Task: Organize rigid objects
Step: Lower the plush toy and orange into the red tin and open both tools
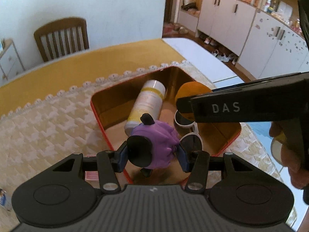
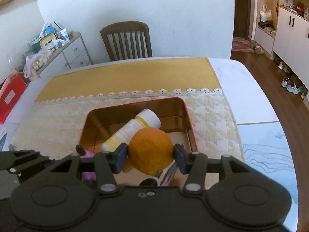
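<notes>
My left gripper is shut on a purple toy figure with black parts, held over the near end of a red tin with a gold inside. My right gripper is shut on an orange above the same tin. Inside the tin a white and yellow bottle lies on its side beside white-framed sunglasses. In the left wrist view the right gripper's black body reaches in from the right and partly covers the orange.
The tin sits on a cream quilted mat over a yellow cloth on a white table. A wooden chair stands behind the table. A small pink packet lies left of the tin. A person's hand holds the right gripper.
</notes>
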Demonstrator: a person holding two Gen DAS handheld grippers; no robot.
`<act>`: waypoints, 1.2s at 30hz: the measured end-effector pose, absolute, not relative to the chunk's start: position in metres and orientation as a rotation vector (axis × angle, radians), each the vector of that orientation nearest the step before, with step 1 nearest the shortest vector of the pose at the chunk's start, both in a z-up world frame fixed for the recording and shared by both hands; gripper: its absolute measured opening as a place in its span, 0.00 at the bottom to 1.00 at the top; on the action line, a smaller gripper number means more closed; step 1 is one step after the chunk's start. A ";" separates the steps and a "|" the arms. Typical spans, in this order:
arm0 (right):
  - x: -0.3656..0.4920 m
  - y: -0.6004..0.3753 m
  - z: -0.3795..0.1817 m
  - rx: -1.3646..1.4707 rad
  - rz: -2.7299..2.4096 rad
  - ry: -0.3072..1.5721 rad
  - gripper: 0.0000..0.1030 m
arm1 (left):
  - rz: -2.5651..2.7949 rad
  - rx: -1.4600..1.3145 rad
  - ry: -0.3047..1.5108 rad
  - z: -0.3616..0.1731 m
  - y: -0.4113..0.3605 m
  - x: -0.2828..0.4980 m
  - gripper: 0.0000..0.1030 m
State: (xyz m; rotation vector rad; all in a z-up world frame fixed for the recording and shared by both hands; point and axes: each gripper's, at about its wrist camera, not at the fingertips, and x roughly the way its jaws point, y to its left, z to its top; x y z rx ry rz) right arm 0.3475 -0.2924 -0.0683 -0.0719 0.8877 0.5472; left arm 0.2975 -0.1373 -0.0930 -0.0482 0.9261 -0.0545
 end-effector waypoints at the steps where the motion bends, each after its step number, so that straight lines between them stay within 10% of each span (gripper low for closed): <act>1: 0.351 -0.291 -0.070 -0.074 0.549 0.893 0.50 | -0.050 -0.050 0.934 -0.095 -0.138 0.301 0.49; 36: 0.372 -0.277 -0.092 -0.136 0.584 0.948 0.49 | -0.062 0.026 1.038 -0.125 -0.161 0.327 0.50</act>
